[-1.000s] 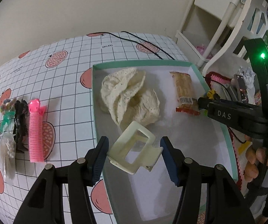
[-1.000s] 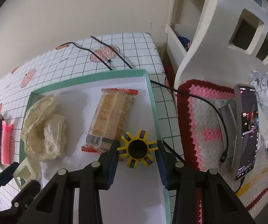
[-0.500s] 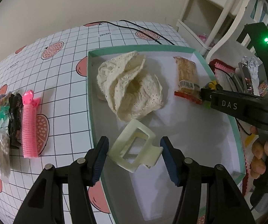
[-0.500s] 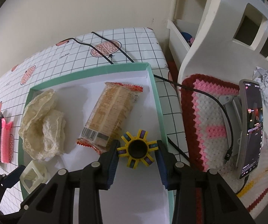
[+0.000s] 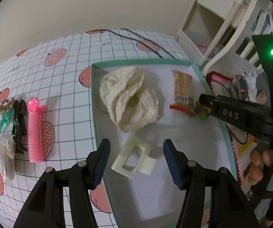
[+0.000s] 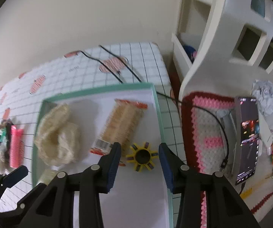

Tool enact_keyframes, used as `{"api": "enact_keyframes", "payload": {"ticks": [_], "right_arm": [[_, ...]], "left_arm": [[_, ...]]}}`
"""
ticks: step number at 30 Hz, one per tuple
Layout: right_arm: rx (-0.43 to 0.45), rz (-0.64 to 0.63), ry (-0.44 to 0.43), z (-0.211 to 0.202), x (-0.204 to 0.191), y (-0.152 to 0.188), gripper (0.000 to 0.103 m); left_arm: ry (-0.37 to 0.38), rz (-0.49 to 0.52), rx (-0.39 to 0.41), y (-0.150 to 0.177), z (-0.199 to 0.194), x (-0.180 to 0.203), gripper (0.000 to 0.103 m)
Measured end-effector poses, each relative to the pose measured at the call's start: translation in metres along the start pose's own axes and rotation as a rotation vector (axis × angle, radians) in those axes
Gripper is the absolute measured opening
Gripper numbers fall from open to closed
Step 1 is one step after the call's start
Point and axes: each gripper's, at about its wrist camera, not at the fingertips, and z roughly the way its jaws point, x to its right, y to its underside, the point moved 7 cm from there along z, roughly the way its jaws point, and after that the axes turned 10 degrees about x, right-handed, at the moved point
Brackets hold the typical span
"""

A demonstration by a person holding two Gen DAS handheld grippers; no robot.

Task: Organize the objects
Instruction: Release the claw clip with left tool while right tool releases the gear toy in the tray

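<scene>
Resting on the white floor of the green-rimmed tray [image 6: 158,106], the yellow spoked ring [image 6: 142,156] is seen between the right gripper [image 6: 139,158] jaws, which have just been opening and stand clear. The left gripper [image 5: 136,157] is held open around the cream hair claw [image 5: 133,158], untouched.

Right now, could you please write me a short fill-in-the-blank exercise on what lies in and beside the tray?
1. The cream hair claw clip lies inside the tray between the open fingers of the ____ gripper.
2. The gear-shaped toy between the right gripper's fingers is mostly ____.
3. The pink hair roller lies ____ the tray, on the checked tablecloth.
4. The wrapped snack lies between the toy and the cream ____ cloth.

Missing words: left; yellow; outside; lace
</scene>
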Motion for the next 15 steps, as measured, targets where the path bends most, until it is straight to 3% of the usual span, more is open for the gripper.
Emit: {"api": "enact_keyframes", "payload": {"ticks": [7,15], "right_arm": [[0.054,-0.007,-0.063,-0.019,-0.017,-0.018,0.045],[0.023,-0.020,-0.091,-0.013,-0.027,-0.012,0.045]], "left_arm": [[-0.007,-0.044,0.041,-0.016,-0.016,-0.011,0.064],[-0.047,-0.114,0.045,-0.021,-0.017,-0.037,0.066]]}}
